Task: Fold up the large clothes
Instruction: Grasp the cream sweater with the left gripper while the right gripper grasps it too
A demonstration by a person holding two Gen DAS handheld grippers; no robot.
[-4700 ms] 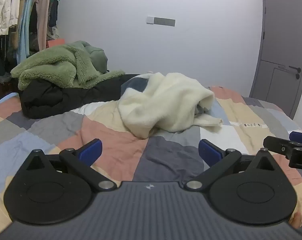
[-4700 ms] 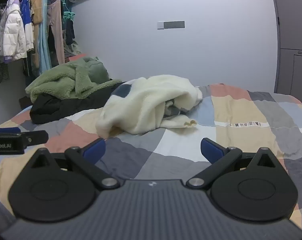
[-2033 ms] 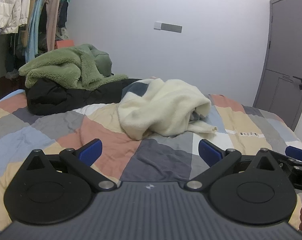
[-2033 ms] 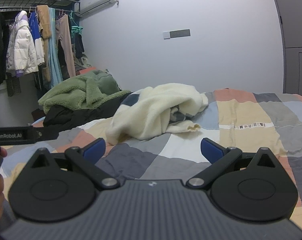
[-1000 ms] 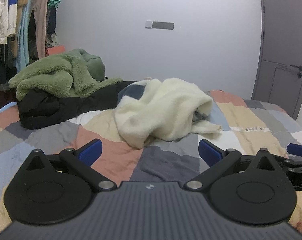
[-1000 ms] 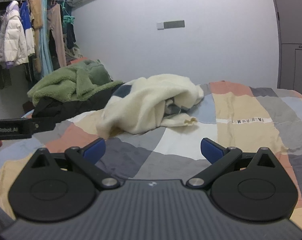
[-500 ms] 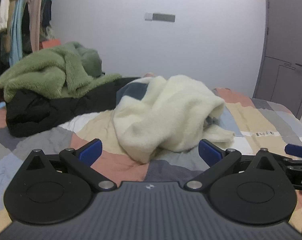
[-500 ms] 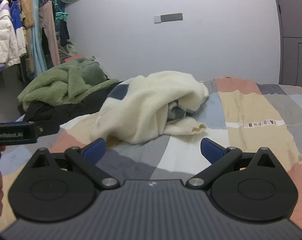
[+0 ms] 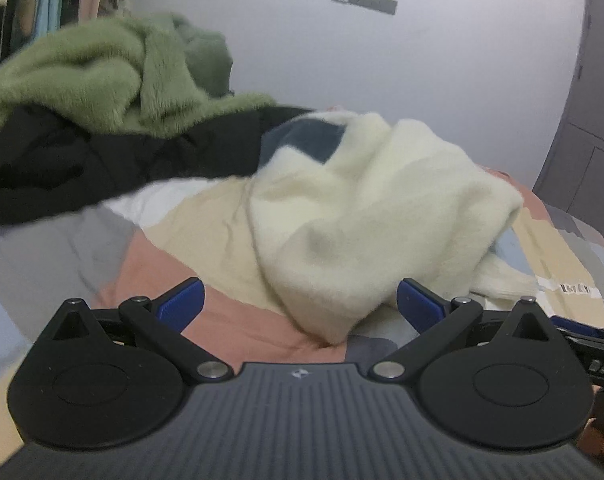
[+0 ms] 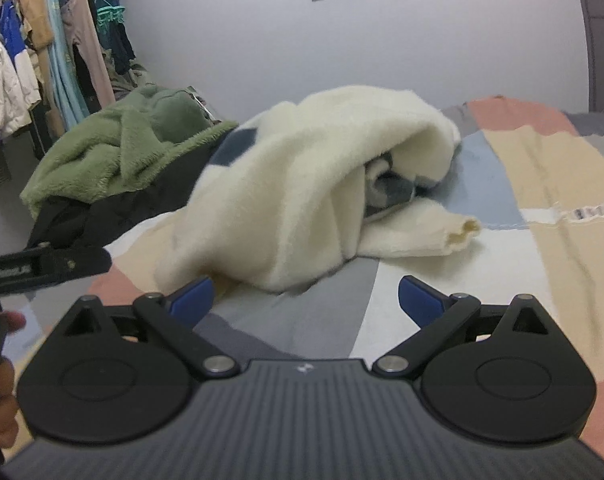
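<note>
A crumpled cream fleece garment [image 9: 366, 216] lies heaped near the middle of a bed covered by a patchwork quilt [image 10: 542, 184], one sleeve cuff [image 10: 464, 232] trailing toward the bed's right side. The left gripper [image 9: 300, 300] hovers low over the near edge with its jaws spread wide, empty, the heap's nearest fold between its blue fingertips [image 9: 182, 300]. The right gripper [image 10: 306, 294], equally wide and empty, points at the same heap. Toward the bed's far left corner, a green fleece [image 9: 102, 76] sits atop a black coat [image 9: 102, 164]. Clothes on a rail [image 10: 42, 48] line the left wall.
</note>
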